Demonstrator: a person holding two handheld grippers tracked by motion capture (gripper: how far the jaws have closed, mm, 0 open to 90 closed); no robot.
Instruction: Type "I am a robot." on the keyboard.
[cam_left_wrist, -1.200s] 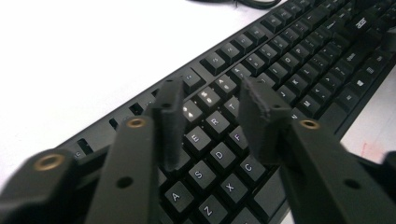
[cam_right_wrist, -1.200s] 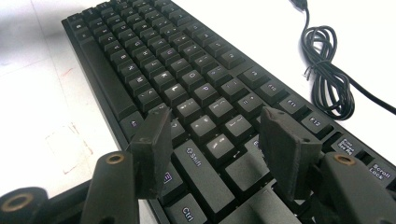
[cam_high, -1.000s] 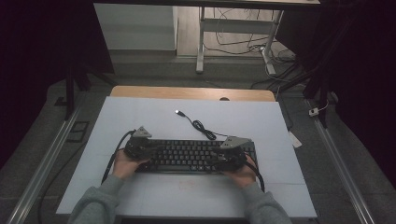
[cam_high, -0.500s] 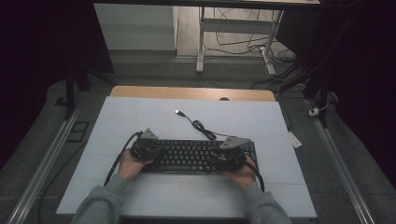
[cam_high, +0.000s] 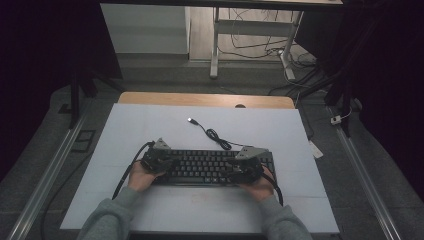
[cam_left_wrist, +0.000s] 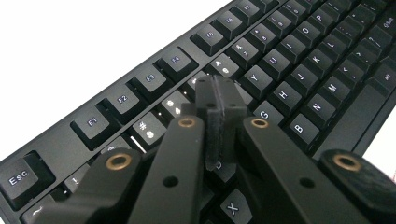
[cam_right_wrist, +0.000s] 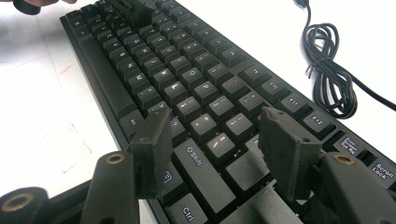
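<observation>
Keyboard flat on the mat, near its front edge; cable coiled just behind the keyboard, plug farther back and left; left gripper over the keyboard's left end; right gripper over its right end.

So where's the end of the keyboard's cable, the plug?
In the high view the plug lies loose on the white table, beyond the keyboard, left of centre, past the cable's coil.
</observation>
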